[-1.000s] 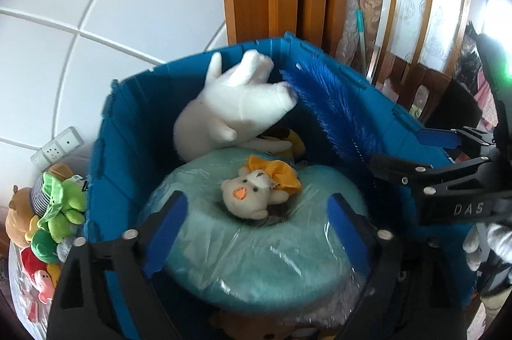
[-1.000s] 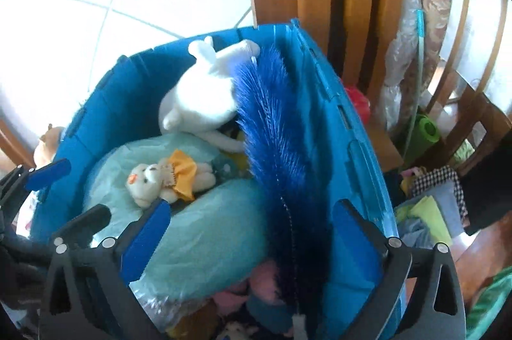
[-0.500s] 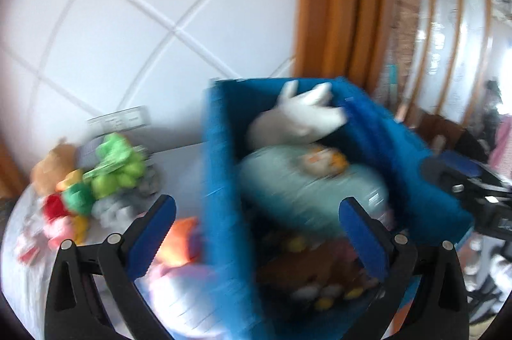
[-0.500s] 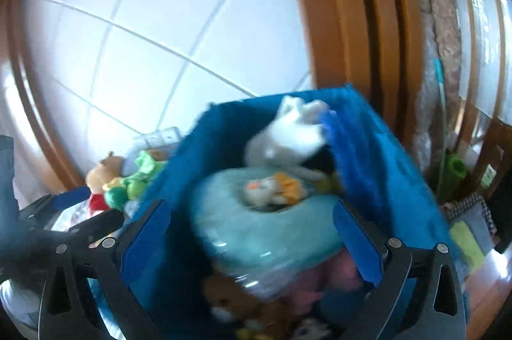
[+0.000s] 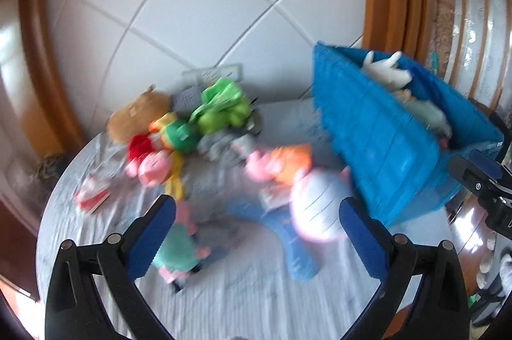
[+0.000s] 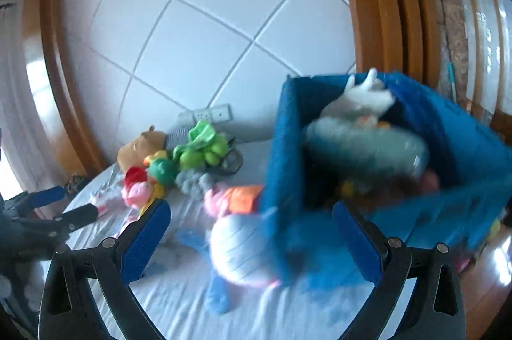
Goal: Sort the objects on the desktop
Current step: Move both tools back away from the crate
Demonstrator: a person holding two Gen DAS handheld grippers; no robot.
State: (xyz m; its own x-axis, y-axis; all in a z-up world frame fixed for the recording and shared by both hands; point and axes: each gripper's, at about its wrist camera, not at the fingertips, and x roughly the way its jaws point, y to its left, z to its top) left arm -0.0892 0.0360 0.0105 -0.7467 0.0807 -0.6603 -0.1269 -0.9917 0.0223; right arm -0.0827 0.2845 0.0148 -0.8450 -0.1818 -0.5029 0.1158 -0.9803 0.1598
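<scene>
Black-framed tool (image 5: 257, 232) with blue finger pads (image 5: 150, 236), silver screws

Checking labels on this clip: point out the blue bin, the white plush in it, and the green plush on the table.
blue bin (image 6: 284, 148), right wrist view, near-left wall.
white plush (image 6: 361, 98), right wrist view, body.
green plush (image 5: 220, 108), left wrist view, middle.

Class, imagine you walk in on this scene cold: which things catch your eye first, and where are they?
The big blue bin, crammed with soft toys, stands at the right of the table, a white plush poking out on top. A bright heap of toys lies loose at the table's back left. Both open grippers, left and right, hold nothing.
</scene>
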